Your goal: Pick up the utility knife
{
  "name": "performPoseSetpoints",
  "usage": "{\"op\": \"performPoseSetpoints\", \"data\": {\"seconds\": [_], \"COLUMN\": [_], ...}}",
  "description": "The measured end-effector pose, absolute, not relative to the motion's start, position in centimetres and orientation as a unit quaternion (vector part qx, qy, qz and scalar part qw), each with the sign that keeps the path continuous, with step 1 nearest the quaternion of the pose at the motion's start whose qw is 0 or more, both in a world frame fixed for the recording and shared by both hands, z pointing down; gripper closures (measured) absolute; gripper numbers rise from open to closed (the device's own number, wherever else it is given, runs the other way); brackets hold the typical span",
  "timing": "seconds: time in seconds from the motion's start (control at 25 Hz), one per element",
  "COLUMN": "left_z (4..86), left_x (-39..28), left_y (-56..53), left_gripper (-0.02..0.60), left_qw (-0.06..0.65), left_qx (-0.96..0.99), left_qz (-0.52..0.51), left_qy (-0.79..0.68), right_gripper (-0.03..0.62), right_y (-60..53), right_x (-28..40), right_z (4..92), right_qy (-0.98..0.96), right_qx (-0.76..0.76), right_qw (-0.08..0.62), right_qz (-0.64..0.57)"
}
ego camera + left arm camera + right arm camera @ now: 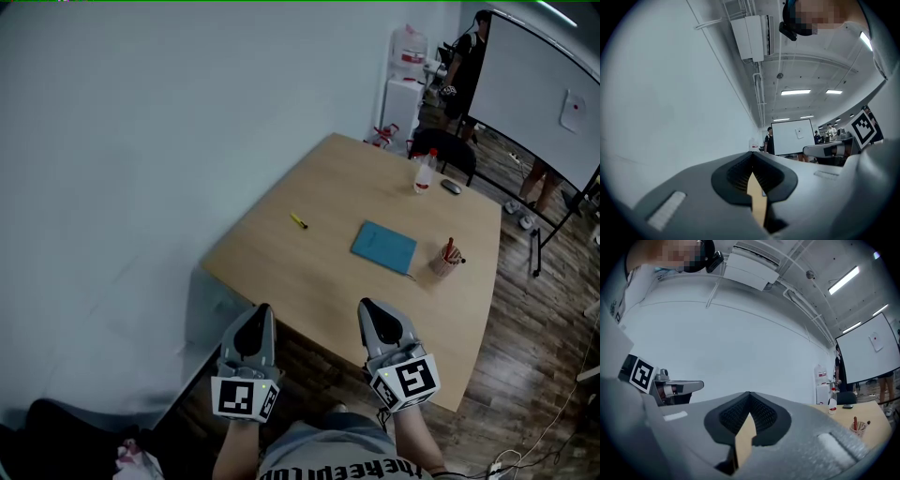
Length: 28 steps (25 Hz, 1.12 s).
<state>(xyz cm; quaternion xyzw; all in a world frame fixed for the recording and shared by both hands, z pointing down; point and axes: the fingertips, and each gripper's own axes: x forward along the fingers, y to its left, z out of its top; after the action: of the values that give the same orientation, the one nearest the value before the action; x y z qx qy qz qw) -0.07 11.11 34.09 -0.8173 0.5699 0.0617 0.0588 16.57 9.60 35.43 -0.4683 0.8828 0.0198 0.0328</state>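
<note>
The utility knife [298, 221] is a small yellow stick lying on the wooden table [328, 291], left of the middle. Both grippers hang short of the table's near edge, side by side and well away from the knife. My left gripper [259, 315] points at the table with its jaws together and nothing between them; in the left gripper view the tips [752, 159] meet. My right gripper [369, 309] is shut and empty too, its jaws [749, 400] closed in the right gripper view. The knife shows in neither gripper view.
A blue notebook [383, 247] lies mid-table, a cup of pens [446, 259] to its right. A bottle [424, 173] and a dark mouse [451, 187] sit at the far end. A whiteboard [539, 89], a water dispenser [405, 89] and a person stand beyond. A pale wall [141, 169] runs along the left.
</note>
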Motion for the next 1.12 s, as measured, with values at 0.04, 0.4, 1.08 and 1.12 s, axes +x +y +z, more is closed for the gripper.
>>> {"op": "performPoseSetpoints", "data": {"seconds": [0.04, 0.4, 1.08, 1.12], "left_z": [34.0, 34.0, 33.7, 33.7], "left_x": [0.1, 1.2, -1.3, -1.6], "left_y": [11.0, 10.4, 2.5, 1.7], "left_gripper": [0.561, 0.561, 0.561, 0.561], "left_qw": [0.061, 0.063, 0.066, 0.066], "left_qx": [-0.816, -0.805, -0.82, -0.822], "left_qz": [0.062, 0.062, 0.062, 0.061], "left_qy": [0.571, 0.587, 0.565, 0.562], "right_gripper": [0.592, 0.592, 0.592, 0.592], "right_y": [9.4, 7.9, 0.8, 0.1], "right_x": [16.7, 17.4, 14.6, 14.3], "right_z": [35.4, 35.9, 36.0, 36.0], "right_qy": [0.884, 0.897, 0.886, 0.884], "right_qx": [-0.465, -0.441, -0.462, -0.466], "right_qw": [0.034, 0.04, 0.037, 0.037], "right_qz": [0.02, 0.009, 0.006, 0.005]}}
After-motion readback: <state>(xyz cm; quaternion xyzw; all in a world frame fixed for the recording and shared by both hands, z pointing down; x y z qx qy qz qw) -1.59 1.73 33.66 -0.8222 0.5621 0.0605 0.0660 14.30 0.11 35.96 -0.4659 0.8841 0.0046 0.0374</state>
